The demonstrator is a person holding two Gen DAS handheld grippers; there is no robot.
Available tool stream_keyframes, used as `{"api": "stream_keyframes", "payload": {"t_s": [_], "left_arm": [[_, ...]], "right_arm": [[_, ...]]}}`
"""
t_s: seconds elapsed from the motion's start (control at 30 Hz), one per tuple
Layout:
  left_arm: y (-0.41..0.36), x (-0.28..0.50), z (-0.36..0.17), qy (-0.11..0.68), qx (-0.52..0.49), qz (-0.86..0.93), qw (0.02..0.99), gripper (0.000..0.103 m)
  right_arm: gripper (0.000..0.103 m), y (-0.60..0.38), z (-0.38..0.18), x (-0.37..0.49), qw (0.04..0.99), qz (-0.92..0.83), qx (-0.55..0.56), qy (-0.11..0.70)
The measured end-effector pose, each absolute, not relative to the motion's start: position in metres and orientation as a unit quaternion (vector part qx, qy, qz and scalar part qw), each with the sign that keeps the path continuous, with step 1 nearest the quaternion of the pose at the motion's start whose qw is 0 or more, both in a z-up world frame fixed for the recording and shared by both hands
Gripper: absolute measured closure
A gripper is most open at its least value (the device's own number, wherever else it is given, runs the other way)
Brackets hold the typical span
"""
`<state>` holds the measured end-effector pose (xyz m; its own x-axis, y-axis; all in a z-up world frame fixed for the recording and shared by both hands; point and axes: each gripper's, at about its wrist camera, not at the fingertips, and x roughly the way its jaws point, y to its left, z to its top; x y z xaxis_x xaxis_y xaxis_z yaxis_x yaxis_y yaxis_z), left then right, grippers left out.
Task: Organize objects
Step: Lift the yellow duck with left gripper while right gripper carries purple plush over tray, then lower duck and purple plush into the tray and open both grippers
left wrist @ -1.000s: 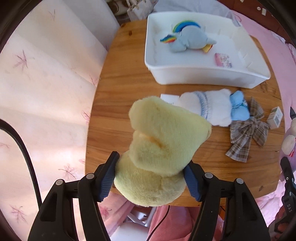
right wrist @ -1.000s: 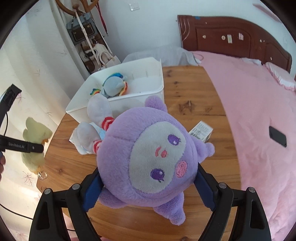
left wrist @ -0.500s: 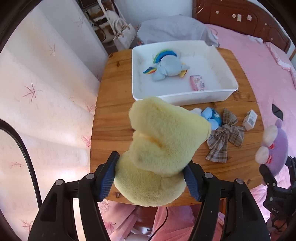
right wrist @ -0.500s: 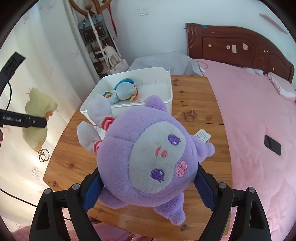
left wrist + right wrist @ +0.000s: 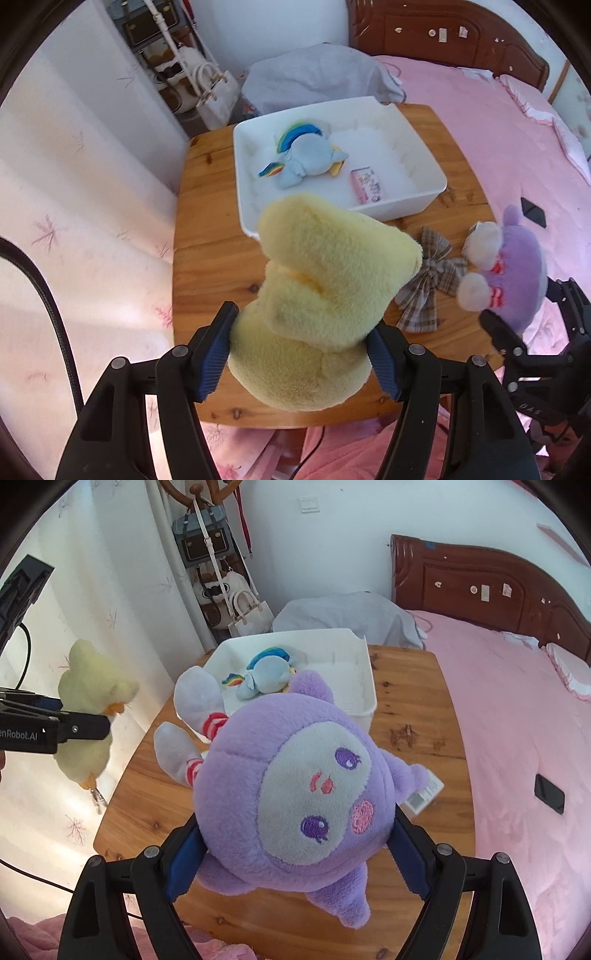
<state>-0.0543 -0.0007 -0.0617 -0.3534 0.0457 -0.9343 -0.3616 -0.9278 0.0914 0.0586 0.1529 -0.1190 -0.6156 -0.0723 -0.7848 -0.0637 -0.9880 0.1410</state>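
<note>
Yellow plush duck (image 5: 317, 306) clamped at its lower body between the blue pads of the left claw (image 5: 301, 354), carried clear above the near edge of the table (image 5: 210, 258); purple plush doll (image 5: 295, 794) clamped likewise across its round head in the right claw (image 5: 295, 853), above the table's near half. Both grips take the widest soft part, presumably so the toys cannot slip while carried. The white bin (image 5: 424, 195) on the table's far half already holds a rainbow-maned blue plush (image 5: 310, 155) and a small pink packet (image 5: 365, 184), and is the likely destination. A plaid bow (image 5: 428, 280) lies on the table beside the bin.
</note>
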Motion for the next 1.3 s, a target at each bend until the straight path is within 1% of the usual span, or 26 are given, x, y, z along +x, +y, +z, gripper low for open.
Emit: {"api": "stream_keyframes", "payload": {"t_s": [0.17, 0.6, 1.03, 1.3], "left_arm": [[-0.001, -0.076, -0.059, 0.14, -0.54, 0.819, 0.134, 0.033], [-0.023, -0.146, -0.068, 0.089, -0.546, 0.822, 0.134, 0.033], [-0.032, -0.198, -0.095, 0.045, -0.564, 0.81, 0.154, 0.033], [-0.024, -0.217, -0.108, 0.019, -0.571, 0.801, 0.178, 0.033]], "right_arm": [[0.014, 0.149, -0.112, 0.038, 0.004, -0.9, 0.431, -0.062], [0.014, 0.137, -0.102, -0.032, 0.006, -0.901, 0.432, -0.028], [0.014, 0.126, -0.131, -0.098, -0.01, -0.88, 0.475, 0.022], [0.014, 0.121, -0.148, -0.118, -0.012, -0.867, 0.496, 0.051]]}}
